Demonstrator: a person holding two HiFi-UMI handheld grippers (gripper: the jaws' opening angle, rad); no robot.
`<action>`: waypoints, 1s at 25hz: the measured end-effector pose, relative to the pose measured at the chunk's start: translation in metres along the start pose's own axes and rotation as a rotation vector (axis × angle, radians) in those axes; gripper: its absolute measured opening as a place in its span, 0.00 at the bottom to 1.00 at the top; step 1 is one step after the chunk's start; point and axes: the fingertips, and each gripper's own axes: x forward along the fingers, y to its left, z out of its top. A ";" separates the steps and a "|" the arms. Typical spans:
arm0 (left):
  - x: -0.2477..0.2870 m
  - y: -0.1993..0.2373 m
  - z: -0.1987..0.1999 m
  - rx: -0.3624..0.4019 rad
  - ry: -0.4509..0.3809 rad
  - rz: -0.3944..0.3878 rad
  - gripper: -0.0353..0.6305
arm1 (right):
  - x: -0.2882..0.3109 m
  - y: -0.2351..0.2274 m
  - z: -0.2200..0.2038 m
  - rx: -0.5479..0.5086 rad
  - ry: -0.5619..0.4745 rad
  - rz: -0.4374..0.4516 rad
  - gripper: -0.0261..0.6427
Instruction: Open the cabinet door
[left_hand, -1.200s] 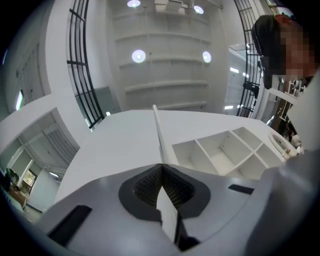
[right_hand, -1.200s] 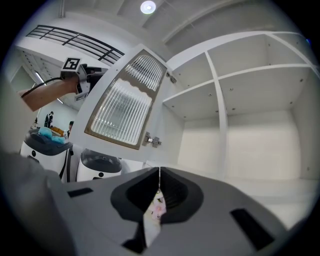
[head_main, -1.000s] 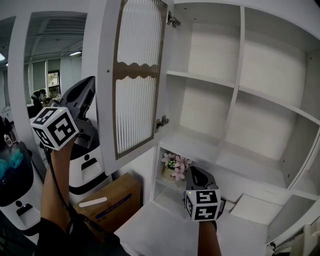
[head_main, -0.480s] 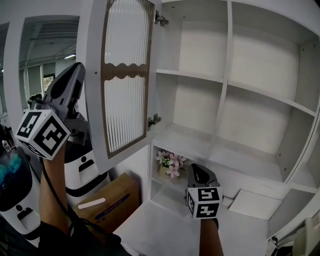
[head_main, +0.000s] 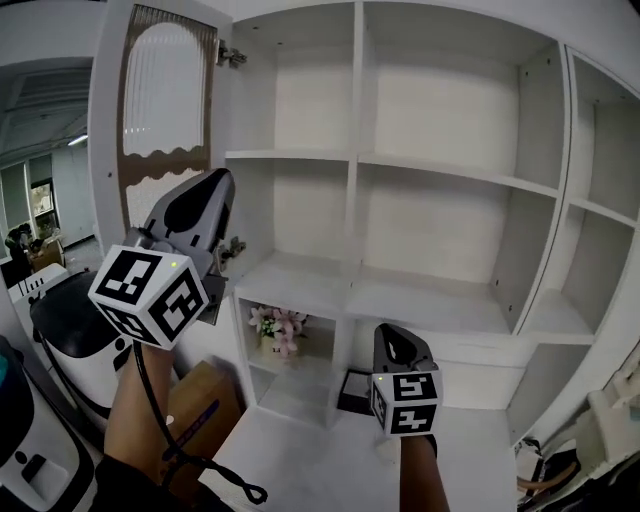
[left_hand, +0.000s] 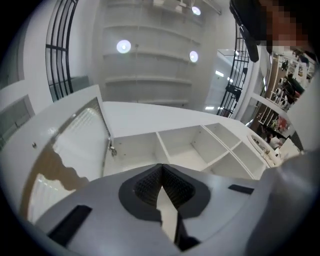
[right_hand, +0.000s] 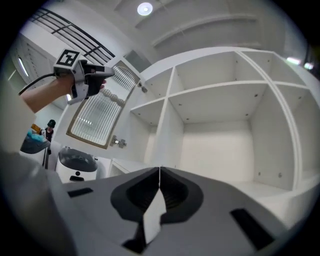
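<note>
- The cabinet door (head_main: 160, 130), a white frame around a ribbed pane with a wavy brown band across it, stands wide open. It sits at 10 o'clock in the head view.
- Two metal hinges (head_main: 231, 56) along its right edge join it to the cabinet's left side.
- The cabinet (head_main: 356, 150) fills that view from 12 to 3 o'clock. It is white and split into open compartments by upright panels and shelves.
- The left gripper (head_main: 214, 182) is at 8 o'clock, raised and tilted upward, and overlaps the door's lower part in the picture. Its jaws are clenched together with nothing between them. Its own view faces the compartments, with the door off at 9 o'clock, clear of the jaw tips.
- The right gripper (head_main: 392, 336) is low at 6 o'clock and points level into the cabinet. Its jaws are also pressed together and grasp nothing.
- The pink flowers (head_main: 278, 326) stand in the lower left compartment at 7 o'clock, between the two grippers.
- A dark flat thing (head_main: 354, 392) lies just at 9 o'clock of the right gripper's marker cube. What it is cannot be told.
- A cardboard box (head_main: 196, 405) sits on the floor below the left gripper.
- A white machine (head_main: 72, 335) with a black top is at 9 o'clock, by the frame's edge.
</note>
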 end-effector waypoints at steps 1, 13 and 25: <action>0.008 -0.013 -0.009 -0.014 0.007 -0.016 0.07 | -0.007 -0.013 -0.001 -0.002 0.005 -0.028 0.07; 0.078 -0.214 -0.106 -0.274 0.145 -0.240 0.07 | -0.113 -0.144 -0.001 -0.051 0.038 -0.356 0.07; 0.017 -0.256 -0.209 -0.336 0.334 -0.255 0.07 | -0.118 -0.129 -0.029 -0.012 0.053 -0.355 0.07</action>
